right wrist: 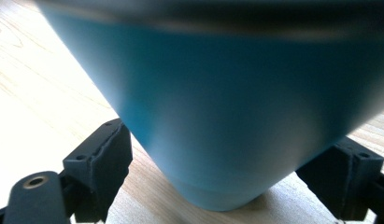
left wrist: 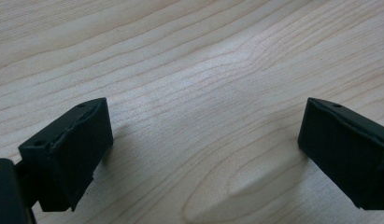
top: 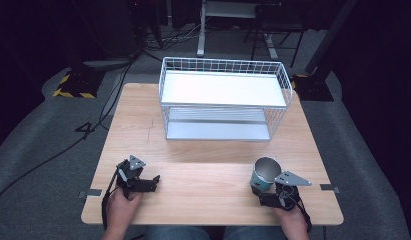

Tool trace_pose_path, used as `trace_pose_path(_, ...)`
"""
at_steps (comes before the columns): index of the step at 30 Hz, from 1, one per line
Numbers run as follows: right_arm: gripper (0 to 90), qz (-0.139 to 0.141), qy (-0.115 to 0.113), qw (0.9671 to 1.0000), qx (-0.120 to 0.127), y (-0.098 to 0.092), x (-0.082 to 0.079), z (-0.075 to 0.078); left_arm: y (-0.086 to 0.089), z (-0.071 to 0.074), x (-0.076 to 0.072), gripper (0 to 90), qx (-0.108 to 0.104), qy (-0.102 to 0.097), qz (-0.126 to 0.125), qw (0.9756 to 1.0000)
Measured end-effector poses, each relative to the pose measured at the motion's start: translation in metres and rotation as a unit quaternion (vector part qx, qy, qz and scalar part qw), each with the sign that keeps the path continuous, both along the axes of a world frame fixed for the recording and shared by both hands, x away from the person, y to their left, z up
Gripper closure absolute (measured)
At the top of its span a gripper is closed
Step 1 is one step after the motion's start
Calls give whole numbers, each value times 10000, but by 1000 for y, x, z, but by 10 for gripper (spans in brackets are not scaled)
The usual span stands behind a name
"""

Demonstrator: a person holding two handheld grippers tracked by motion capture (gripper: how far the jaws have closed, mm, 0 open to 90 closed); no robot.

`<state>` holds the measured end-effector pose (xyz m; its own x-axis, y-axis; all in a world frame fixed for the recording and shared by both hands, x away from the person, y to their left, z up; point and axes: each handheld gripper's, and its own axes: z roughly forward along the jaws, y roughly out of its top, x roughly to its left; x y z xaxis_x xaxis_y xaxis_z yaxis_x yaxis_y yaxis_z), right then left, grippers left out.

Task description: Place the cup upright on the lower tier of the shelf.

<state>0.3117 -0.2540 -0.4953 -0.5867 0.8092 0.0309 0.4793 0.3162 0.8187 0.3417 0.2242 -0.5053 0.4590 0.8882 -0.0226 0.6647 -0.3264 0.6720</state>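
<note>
Where the high view looks down, a white wire rack [top: 224, 97] sits far on the tabletop [top: 203, 190]; the blue cup [top: 263, 175] stands upright near-right.
Left gripper view: left tool [left wrist: 203, 154] spread, nothing between.
Right gripper view: right tool [right wrist: 227, 177] flanks the cup's base; contact unclear.

Blue cup [top: 263, 176] w/ grey metallic inside stands upright, mouth open, on table's near right. White wire rack [top: 224, 98], 2 shelves, sits at far centre, well apart.
</note>
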Motion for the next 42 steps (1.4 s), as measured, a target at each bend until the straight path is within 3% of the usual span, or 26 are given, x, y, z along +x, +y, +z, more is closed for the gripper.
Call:
trace_pose_path(11, 211, -102, -62, 9998, -140, 0, 2, -5, 0, 0, 0, 36, -3, -1, 3, 10000)
trace_pose_path(13, 250, -95, -61, 9999, -100, -1, 2, -5, 0, 0, 0, 36, -1, -1, 1, 10000)
trace_pose_path(29, 259, -83, -144, 9999, 23, -3, 3, -5, 0, 0, 0, 36, 0, -1, 1, 10000)
trace_pose_path(42, 261, 89, -330, 9993, 120, 3, 3, 14, 0, 0, 0, 36, -2, 1, 2, 10000)
